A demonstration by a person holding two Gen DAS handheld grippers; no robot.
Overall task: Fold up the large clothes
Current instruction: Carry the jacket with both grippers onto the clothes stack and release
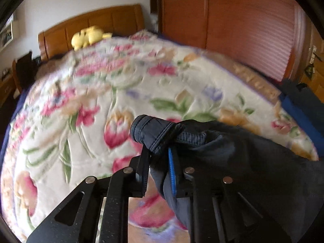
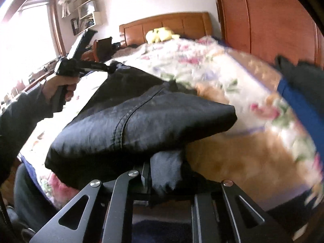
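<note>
Left wrist view: the left gripper [image 1: 159, 162] is clamped on a stitched, rolled edge of the dark garment [image 1: 232, 147]. The fabric passes between the fingers, bunches over the tips, and drapes away to the right and downward, raised above the floral blanket [image 1: 113, 89] that covers the bed. A wooden headboard [image 1: 91, 28] and a yellow plush toy [image 1: 89, 36] lie at the far end; a wooden wardrobe [image 1: 222, 14] stands to the right.

Right wrist view: the right gripper [image 2: 162, 174] is closed on a fold of the same garment [image 2: 141, 119], which billows directly above and ahead of its fingers, a seam running across it. Upper left, a hand [image 2: 58, 87] holds the left gripper [image 2: 110, 68], pinching the garment's far edge, so the cloth spans both tools above the blanket [image 2: 202, 60].
</note>
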